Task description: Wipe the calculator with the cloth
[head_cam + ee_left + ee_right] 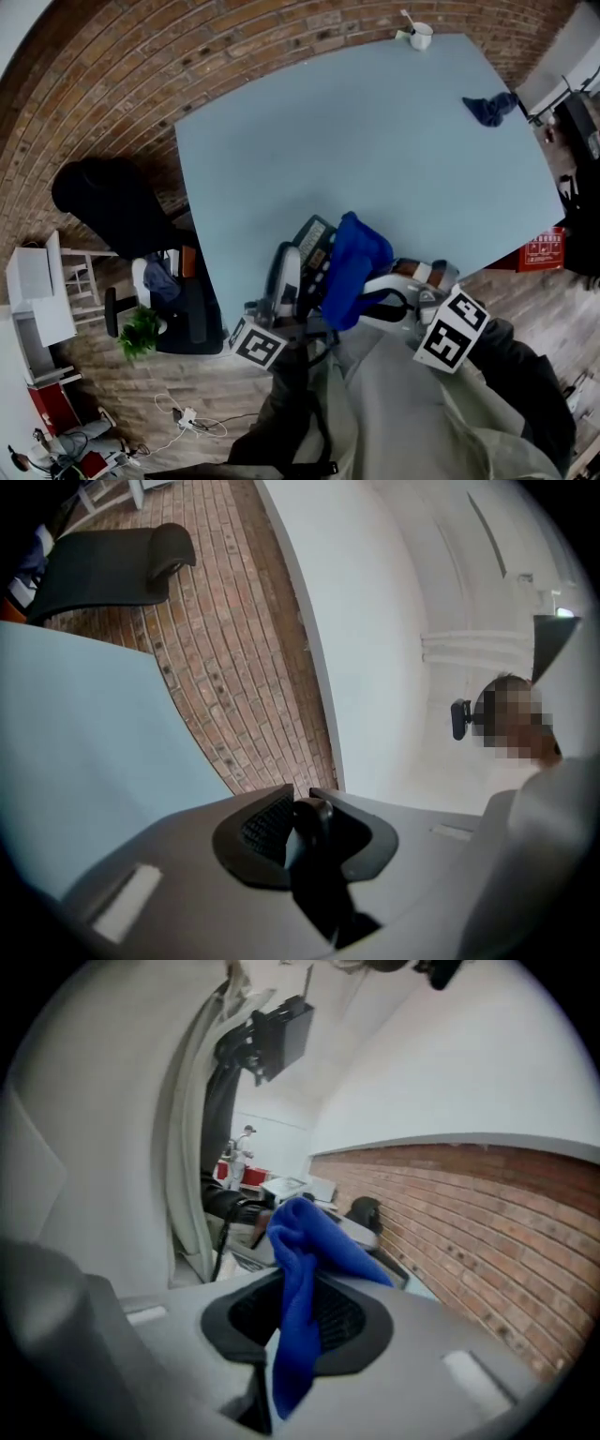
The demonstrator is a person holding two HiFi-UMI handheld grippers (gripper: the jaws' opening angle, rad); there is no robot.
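Note:
At the near edge of the light blue table (pixel 375 141), a dark calculator (pixel 314 246) with rows of keys is lifted at a tilt. My left gripper (pixel 289 274) is shut on its left side. In the left gripper view, the calculator's dark edge (pixel 317 860) sits pinched between the pads of the left gripper (pixel 305 810). My right gripper (pixel 367 298) is shut on a bright blue cloth (pixel 356 267), which drapes over the calculator's right part. In the right gripper view, the blue cloth (pixel 302 1241) bulges out past the tips of the right gripper (pixel 298 1297) and hangs down behind them.
A second, darker blue cloth (pixel 489 108) lies crumpled at the table's far right. A white mug (pixel 421 36) stands at the far edge. Left of the table on the brick floor are a black chair (pixel 112 202) and a small green plant (pixel 141 330).

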